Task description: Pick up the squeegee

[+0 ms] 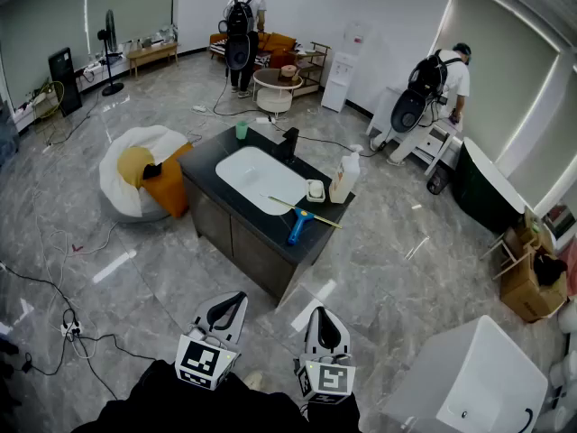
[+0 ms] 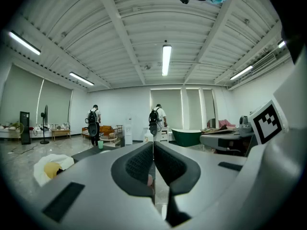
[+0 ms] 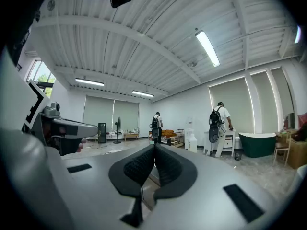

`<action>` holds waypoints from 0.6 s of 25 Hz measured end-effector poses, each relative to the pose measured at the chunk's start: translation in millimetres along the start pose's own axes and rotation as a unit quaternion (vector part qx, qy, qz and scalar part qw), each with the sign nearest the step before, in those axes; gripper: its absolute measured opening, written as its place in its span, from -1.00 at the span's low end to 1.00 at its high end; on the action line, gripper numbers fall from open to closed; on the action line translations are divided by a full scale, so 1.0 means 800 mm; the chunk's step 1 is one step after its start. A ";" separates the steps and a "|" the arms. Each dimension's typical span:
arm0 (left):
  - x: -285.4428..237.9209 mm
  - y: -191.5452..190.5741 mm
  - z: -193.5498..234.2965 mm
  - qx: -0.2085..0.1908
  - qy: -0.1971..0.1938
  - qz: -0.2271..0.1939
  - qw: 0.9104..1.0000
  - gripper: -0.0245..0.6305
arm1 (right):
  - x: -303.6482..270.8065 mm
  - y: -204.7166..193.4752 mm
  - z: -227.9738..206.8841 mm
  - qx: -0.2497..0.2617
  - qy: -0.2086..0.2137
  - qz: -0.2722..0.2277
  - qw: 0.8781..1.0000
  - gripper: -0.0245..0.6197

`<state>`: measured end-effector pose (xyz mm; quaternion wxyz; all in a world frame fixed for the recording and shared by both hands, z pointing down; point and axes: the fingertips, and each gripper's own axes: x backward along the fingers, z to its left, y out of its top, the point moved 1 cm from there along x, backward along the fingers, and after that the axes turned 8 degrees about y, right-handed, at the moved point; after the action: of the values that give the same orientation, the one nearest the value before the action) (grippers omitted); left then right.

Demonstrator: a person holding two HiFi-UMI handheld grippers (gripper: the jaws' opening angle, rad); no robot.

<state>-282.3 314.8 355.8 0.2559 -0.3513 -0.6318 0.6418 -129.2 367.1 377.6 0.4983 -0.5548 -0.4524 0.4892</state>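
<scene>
The squeegee has a blue handle and a thin yellow blade bar. It lies on the front right part of a dark counter, next to the white sink basin, in the head view. Both grippers hang low near my body, well short of the counter and apart from the squeegee. My left gripper is shut with nothing between its pads. My right gripper is also shut and empty. Neither gripper view shows the squeegee.
On the counter stand a green cup, a black faucet, a soap dish and a pump bottle. A white beanbag lies left of it, a white tub at bottom right. Cables cross the floor. Two persons work at the back.
</scene>
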 end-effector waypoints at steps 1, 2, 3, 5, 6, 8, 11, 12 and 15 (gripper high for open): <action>0.000 0.001 -0.001 0.000 -0.001 -0.001 1.000 -0.85 | 0.000 0.003 0.000 -0.001 0.002 -0.006 1.000 -0.88; -0.001 0.001 -0.002 -0.001 -0.003 -0.002 1.000 -0.85 | -0.001 0.004 -0.001 -0.002 0.004 -0.010 1.000 -0.88; -0.001 0.000 -0.002 -0.001 -0.003 -0.003 1.000 -0.85 | -0.001 0.005 -0.001 -0.004 0.003 -0.011 1.000 -0.88; -0.003 -0.003 -0.002 0.000 -0.004 -0.003 1.000 -0.85 | -0.001 0.003 -0.004 -0.008 -0.001 -0.007 1.000 -0.88; -0.004 -0.004 -0.002 0.000 -0.004 -0.003 1.000 -0.85 | -0.001 0.003 -0.005 -0.008 -0.002 -0.006 1.000 -0.87; -0.006 -0.003 -0.003 0.000 -0.005 -0.003 1.000 -0.85 | -0.002 0.006 -0.005 -0.006 -0.002 -0.007 1.000 -0.87; -0.012 -0.001 -0.008 -0.001 -0.011 -0.004 1.000 -0.85 | -0.002 0.005 -0.011 -0.007 -0.008 -0.006 1.000 -0.87; -0.015 -0.001 -0.010 -0.002 -0.013 -0.005 1.000 -0.85 | -0.002 0.005 -0.014 -0.008 -0.010 -0.008 1.000 -0.87; -0.021 -0.001 -0.017 -0.002 -0.017 -0.002 1.000 -0.85 | -0.001 0.003 -0.024 -0.004 -0.014 -0.008 1.000 -0.87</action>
<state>-261.5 310.0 358.9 0.2462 -0.3396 -0.6383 0.6455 -110.2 364.4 375.9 0.4936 -0.5464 -0.4652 0.4912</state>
